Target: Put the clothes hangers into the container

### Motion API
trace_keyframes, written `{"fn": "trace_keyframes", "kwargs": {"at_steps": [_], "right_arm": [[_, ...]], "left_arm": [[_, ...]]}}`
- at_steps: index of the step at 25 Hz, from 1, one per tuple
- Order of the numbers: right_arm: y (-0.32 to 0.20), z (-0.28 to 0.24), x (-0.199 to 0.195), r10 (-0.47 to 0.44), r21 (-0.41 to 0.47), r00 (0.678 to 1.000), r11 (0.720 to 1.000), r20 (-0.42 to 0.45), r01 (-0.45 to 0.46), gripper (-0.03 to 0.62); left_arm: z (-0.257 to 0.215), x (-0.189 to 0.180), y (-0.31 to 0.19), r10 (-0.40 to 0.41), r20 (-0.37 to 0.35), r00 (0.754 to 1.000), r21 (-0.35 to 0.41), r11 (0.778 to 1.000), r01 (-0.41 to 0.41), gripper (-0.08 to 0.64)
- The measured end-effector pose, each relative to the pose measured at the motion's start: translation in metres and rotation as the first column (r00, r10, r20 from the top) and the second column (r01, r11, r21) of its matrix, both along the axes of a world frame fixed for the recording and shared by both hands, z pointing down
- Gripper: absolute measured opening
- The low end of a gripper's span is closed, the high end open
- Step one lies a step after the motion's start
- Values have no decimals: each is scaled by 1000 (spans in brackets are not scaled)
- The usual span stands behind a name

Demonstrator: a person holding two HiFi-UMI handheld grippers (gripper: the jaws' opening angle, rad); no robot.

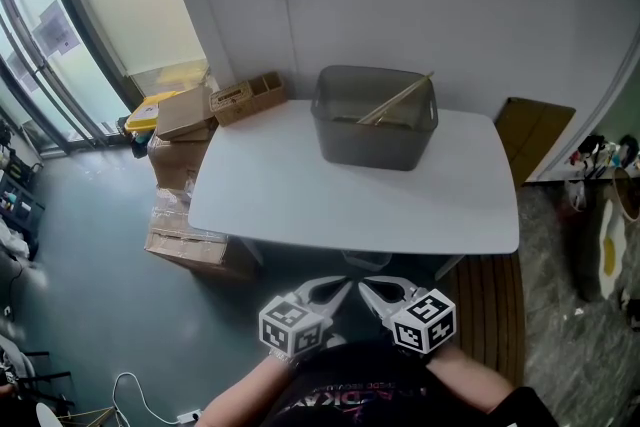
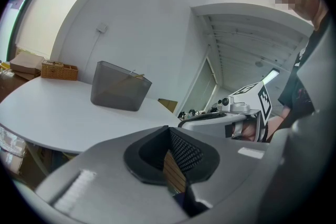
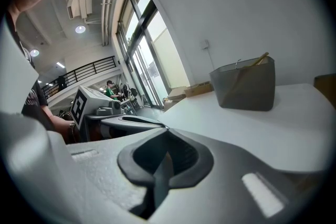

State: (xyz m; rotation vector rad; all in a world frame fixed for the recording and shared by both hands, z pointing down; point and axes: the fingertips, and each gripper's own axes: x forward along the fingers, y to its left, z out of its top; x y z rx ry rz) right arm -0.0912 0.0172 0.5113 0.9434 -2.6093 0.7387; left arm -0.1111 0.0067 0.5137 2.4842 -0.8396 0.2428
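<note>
A grey see-through container (image 1: pixel 375 130) stands at the back of the white table (image 1: pixel 300 200). Wooden clothes hangers (image 1: pixel 395 103) lean inside it, their ends poking above the rim. Both grippers hang close to the person's body, below the table's front edge. My left gripper (image 1: pixel 342 288) and right gripper (image 1: pixel 368 290) sit side by side, tips almost touching, each shut with nothing held. In the left gripper view the jaws (image 2: pixel 169 128) meet, with the container (image 2: pixel 119 86) far ahead. The right gripper view shows its jaws (image 3: pixel 167 131) shut, the container (image 3: pixel 247 84) ahead on the right.
Cardboard boxes (image 1: pixel 185 115) and a wicker box (image 1: pixel 248 97) stand at the table's far left corner. More boxes (image 1: pixel 185 245) lie on the floor at the left. A flat cardboard piece (image 1: pixel 535 135) leans at the right wall. Slatted wooden flooring (image 1: pixel 490 305) lies at the right.
</note>
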Motion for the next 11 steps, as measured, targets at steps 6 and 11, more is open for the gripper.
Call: {"fn": "trace_keyframes", "kwargs": {"at_steps": [6,11], "right_arm": [[-1,1,-4,-11,-1,1000,1000,-3,11,2],[-3,1,-9,-17,2,1000,1000,-5,17,2]], "left_arm": [[1,-4,-2,-9,-2,1000,-6,1000,9,5],[2,-9,-4,-10,1,1000,-4,1000,10,5]]}}
